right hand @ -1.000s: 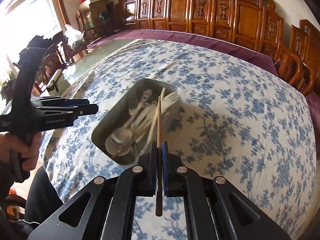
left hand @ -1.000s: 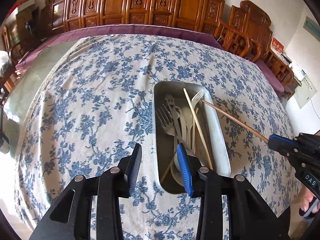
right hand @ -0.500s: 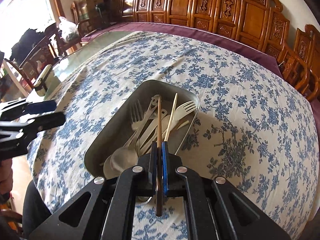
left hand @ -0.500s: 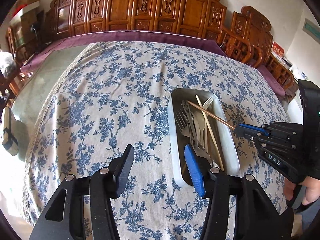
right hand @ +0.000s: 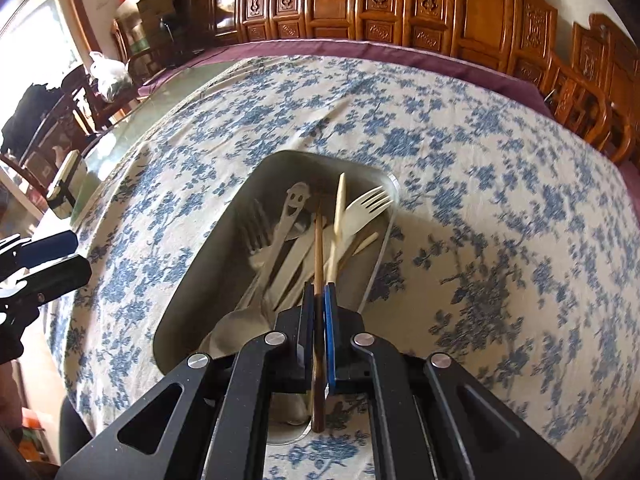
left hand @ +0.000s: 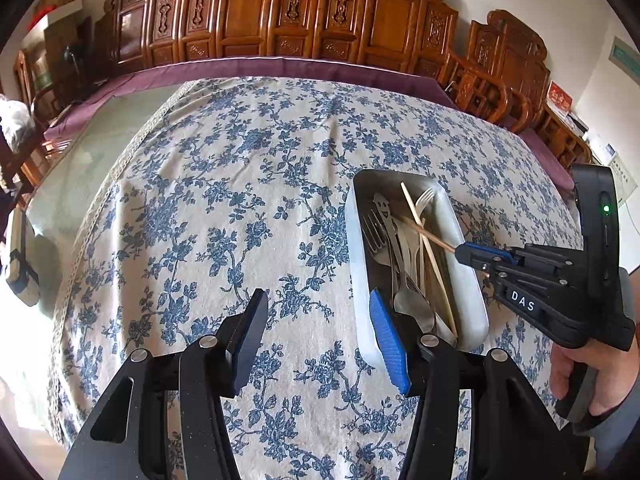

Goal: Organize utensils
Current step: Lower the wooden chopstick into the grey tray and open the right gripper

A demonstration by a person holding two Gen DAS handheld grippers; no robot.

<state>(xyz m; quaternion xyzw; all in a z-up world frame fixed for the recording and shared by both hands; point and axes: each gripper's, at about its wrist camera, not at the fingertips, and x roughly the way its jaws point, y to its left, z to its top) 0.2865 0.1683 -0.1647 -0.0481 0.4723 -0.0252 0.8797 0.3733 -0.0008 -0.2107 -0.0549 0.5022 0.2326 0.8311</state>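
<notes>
A metal tray (left hand: 470, 276) (right hand: 192, 300) on the floral tablecloth holds forks, spoons, a smiley-handled utensil (right hand: 294, 204) and pale chopsticks (left hand: 416, 208). My right gripper (right hand: 319, 292) (left hand: 460, 249) is shut on a brown wooden chopstick (right hand: 319, 252) and holds it low over the tray, its tip among the utensils. My left gripper (left hand: 316, 312) is open and empty above the cloth, just left of the tray's near end.
The table (left hand: 224, 184) has a purple border at its far edge. Carved wooden chairs (left hand: 304, 12) line the far side and the right. A small box (right hand: 66, 184) sits at the table's left edge.
The right gripper has carried the brown chopstick further in and down over the tray. The left gripper has drawn back and opened wider.
</notes>
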